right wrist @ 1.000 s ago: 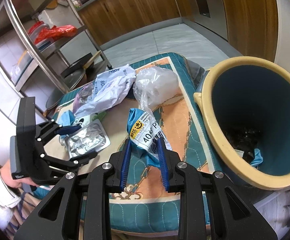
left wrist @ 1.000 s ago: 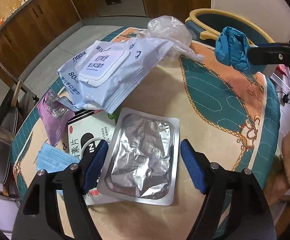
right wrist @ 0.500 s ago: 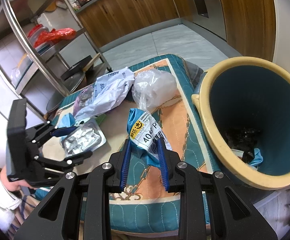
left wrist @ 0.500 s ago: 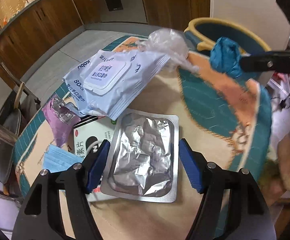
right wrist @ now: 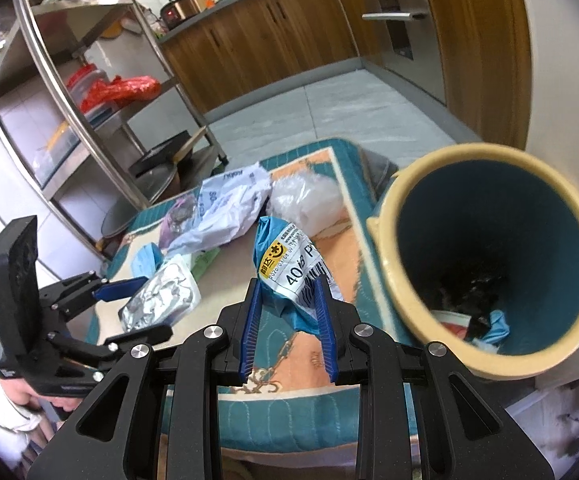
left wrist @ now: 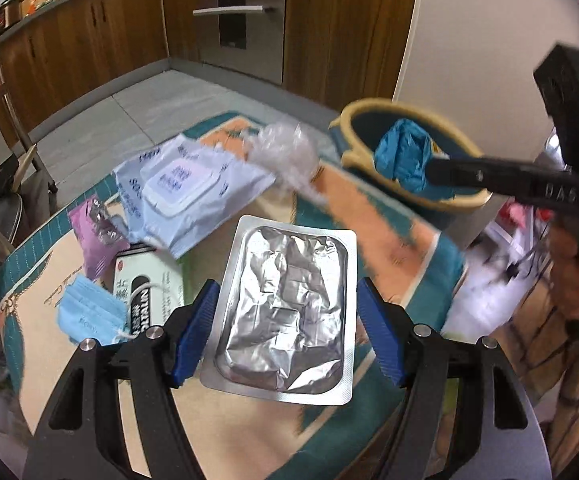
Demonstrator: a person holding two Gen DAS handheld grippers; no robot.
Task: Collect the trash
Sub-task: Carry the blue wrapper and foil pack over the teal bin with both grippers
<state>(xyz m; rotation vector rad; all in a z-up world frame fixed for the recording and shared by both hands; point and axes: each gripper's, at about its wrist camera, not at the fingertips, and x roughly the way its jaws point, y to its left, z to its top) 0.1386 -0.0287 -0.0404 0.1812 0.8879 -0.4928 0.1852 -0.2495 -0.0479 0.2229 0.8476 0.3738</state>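
Observation:
A silver foil blister pack [left wrist: 285, 312] hangs tilted above the table, and my left gripper [left wrist: 286, 286] is shut on its long edges. In the right wrist view the same pack [right wrist: 161, 296] sits clear of the cloth between the left gripper's [right wrist: 153, 306] blue pads. My right gripper [right wrist: 289, 282] is shut on a crumpled blue courier bag [right wrist: 285, 256] with a yellow label, held above the table's right end. A yellow-rimmed teal bin [right wrist: 385, 240] stands just right of it with trash at its bottom. From the left wrist, the bag [left wrist: 401, 156] shows in front of the bin [left wrist: 353, 116].
On the patterned cloth [left wrist: 377, 216] lie a wet-wipes pack [left wrist: 177, 184], a clear plastic bag [left wrist: 285, 152], a purple wrapper [left wrist: 89, 232], a medicine box [left wrist: 145, 288] and a blue face mask [left wrist: 89, 316]. A metal shelf rack [right wrist: 69, 120] stands beyond the table's left side.
My left gripper closed on the foil pack and raised it off the table. The right gripper rose a little with the blue bag, nearer the bin's rim.

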